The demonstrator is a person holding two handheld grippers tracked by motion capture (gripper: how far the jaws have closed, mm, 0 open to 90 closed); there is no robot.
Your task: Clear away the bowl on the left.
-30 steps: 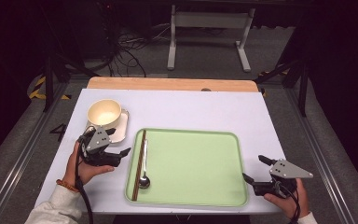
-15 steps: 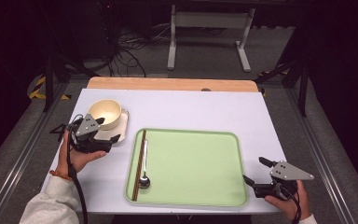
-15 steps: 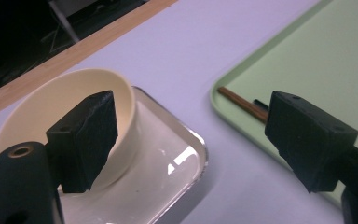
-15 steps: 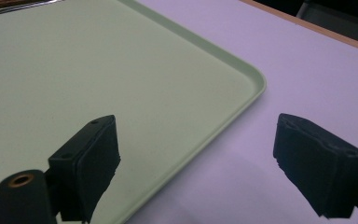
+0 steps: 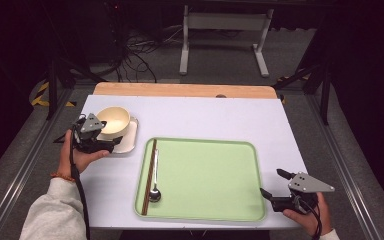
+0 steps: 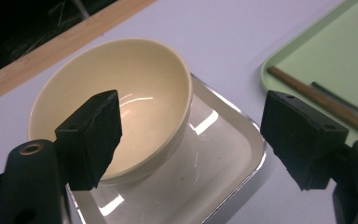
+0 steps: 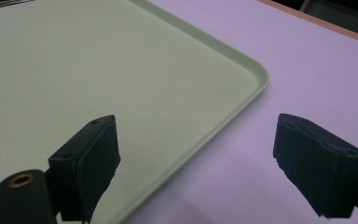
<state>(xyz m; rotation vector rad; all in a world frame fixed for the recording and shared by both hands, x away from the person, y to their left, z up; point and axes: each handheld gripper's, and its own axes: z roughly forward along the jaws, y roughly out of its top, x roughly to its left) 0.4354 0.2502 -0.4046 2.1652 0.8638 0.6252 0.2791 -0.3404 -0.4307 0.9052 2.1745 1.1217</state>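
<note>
A cream bowl [image 5: 113,120] [image 6: 121,93] sits on a small white square plate [image 5: 129,139] [image 6: 214,154] at the table's left. My left gripper [image 5: 111,145] [image 6: 196,140] is at the plate's near edge and open. Its jaws have just been closing a little; the bowl's side and the plate's corner lie between them, untouched. A green tray [image 5: 205,165] [image 7: 98,70] holds brown chopsticks [image 5: 150,175] [image 6: 326,102] and a metal spoon [image 5: 154,190] at its left side. My right gripper [image 5: 275,184] [image 7: 196,154] rests open at the tray's near right corner, holding nothing.
The white table [image 5: 215,117] has a wooden strip [image 5: 180,90] along its far edge. A metal stand [image 5: 225,30] and cables lie on the floor beyond. Rails run along both sides of the table.
My left hand has moved left and away from the tray's edge, up to the bowl and plate. The right hand has stayed put.
</note>
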